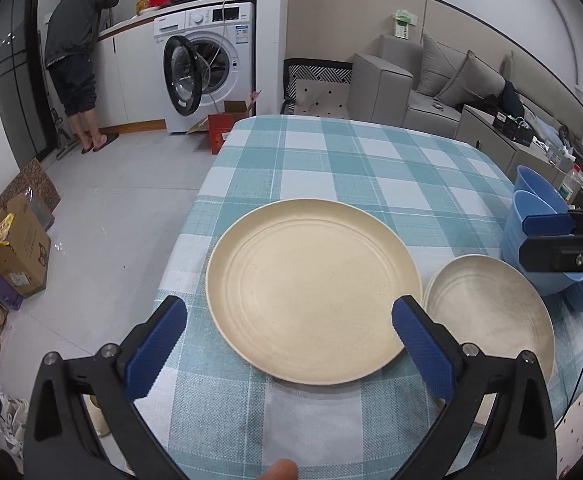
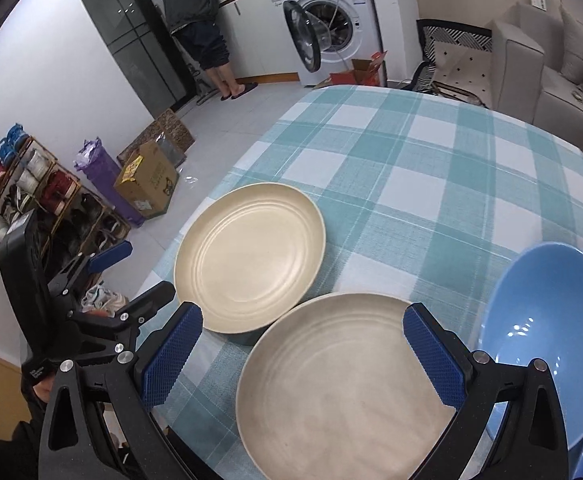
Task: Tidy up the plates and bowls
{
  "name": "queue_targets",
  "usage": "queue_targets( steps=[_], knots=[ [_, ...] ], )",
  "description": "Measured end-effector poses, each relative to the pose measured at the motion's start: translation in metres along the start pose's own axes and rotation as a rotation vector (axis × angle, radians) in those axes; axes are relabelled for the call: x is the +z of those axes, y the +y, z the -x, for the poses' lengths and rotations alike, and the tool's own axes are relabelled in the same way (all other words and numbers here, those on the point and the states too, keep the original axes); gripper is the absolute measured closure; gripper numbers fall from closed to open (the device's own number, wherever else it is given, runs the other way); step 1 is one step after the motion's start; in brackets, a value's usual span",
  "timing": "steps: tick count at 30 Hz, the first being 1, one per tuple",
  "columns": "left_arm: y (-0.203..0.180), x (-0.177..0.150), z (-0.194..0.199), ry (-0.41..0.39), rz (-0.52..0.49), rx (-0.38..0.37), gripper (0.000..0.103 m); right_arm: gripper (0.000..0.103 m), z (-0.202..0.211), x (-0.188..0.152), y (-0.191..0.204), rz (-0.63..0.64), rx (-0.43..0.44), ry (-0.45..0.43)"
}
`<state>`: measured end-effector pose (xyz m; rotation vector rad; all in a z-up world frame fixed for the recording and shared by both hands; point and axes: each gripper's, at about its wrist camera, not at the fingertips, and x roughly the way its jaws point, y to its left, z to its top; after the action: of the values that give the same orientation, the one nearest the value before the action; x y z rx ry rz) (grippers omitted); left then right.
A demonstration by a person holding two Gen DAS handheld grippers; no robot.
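Checked tablecloth (image 1: 331,160), kitchen with washing machine (image 1: 207,64) upper left. Two cream plates (image 1: 311,300) (image 2: 347,388) lie flat, round, beside blue bowls (image 2: 543,320). Left gripper (image 1: 289,338) and right gripper (image 2: 303,356): jaws apart, empty.

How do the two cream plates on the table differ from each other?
The left plate looks warmer and yellower; the right plate looks greyer. The left plate lies farther from the blue bowl; the right plate lies beside it. Both are round, ridged, empty and upright.
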<state>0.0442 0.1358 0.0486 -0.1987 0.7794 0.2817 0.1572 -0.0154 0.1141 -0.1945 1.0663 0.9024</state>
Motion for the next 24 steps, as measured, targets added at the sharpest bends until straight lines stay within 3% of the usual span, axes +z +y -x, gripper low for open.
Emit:
queue_targets(
  steps=[4,13,24],
  knots=[
    [0.008,-0.001,-0.007,-0.003,0.021,-0.001,0.000,0.001,-0.014,0.007,-0.001,-0.012,0.006,-0.006],
    [0.028,-0.003,-0.031,0.065,0.079,0.015,0.000,0.001,-0.064,0.024,-0.009,-0.055,0.007,0.078],
    [0.042,-0.006,-0.051,0.122,0.116,0.058,0.001,0.016,-0.117,0.030,-0.019,-0.096,0.019,0.180]
  ],
)
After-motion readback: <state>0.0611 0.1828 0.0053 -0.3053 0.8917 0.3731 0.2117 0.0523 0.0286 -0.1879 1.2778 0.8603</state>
